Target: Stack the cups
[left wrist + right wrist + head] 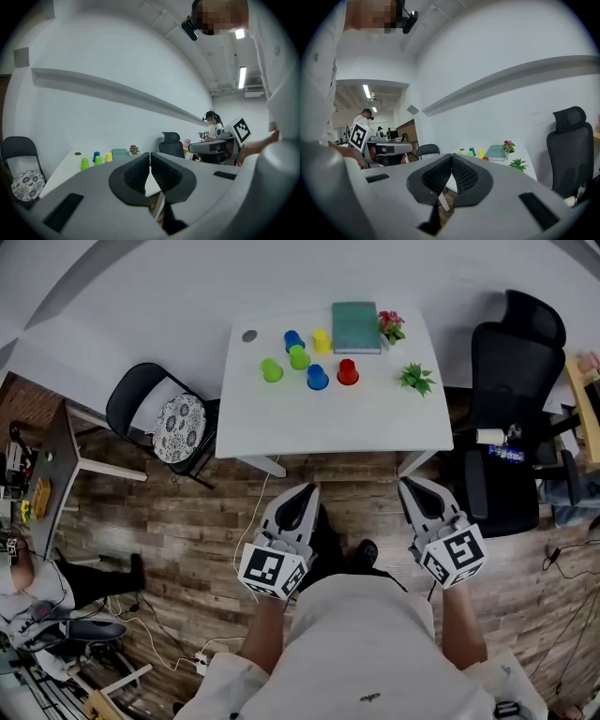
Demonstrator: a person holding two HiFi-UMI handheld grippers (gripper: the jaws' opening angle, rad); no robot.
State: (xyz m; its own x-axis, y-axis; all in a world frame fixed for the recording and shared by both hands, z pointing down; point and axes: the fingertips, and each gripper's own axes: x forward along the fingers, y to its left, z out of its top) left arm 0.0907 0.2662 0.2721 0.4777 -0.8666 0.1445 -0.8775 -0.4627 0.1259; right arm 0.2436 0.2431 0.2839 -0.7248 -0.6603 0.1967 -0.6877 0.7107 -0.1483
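Observation:
Several small cups stand on the far half of a white table point(328, 423): two green cups point(272, 370) point(299, 357), two blue cups point(294, 340) point(318, 377), a yellow cup point(322, 341) and a red cup point(348, 372). Both grippers hang over the wooden floor, short of the table's near edge. My left gripper point(307, 489) is shut and empty, and so is my right gripper point(406, 486). From the left gripper view the green cups point(85, 163) show far off beyond the closed jaws point(150, 168). The right gripper point(451, 171) view also has the jaws pressed together.
A teal book point(356, 326), a pink flower pot point(391, 325) and a small green plant point(416, 379) share the table. A black folding chair with a patterned cushion point(178, 427) stands left of it, a black office chair point(511, 399) to the right. Cables lie on the floor.

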